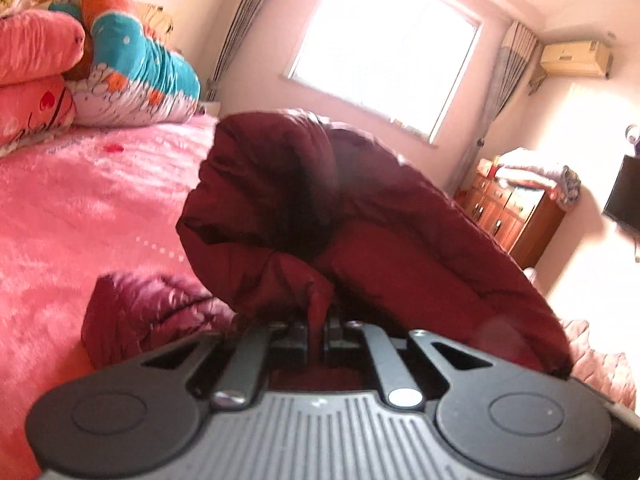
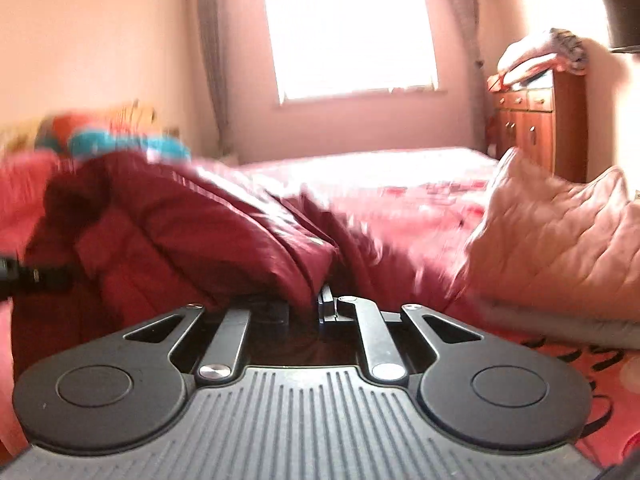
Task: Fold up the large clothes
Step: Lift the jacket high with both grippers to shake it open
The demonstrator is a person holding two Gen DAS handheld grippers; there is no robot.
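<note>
Both grippers are clamping folds of the coat (image 1: 360, 216), which is lying on the bed (image 1: 80, 200) with its near edge raised. Left gripper (image 1: 318, 328) is pinching a narrow tuck of the maroon fabric, its jaws drawn together on it, while the padded body is billowing above and a loose part is resting on the pink cover. Right gripper (image 2: 316, 304) is closing on a thicker quilted edge; blur is hiding how deep the bite is. Doing this fold well probably means keeping the two hands level and equally far forward, so the edge is travelling as one straight line and not twisting. Slack between the grips is looking likely to bunch, so some gentle outward tension should be helping.
</note>
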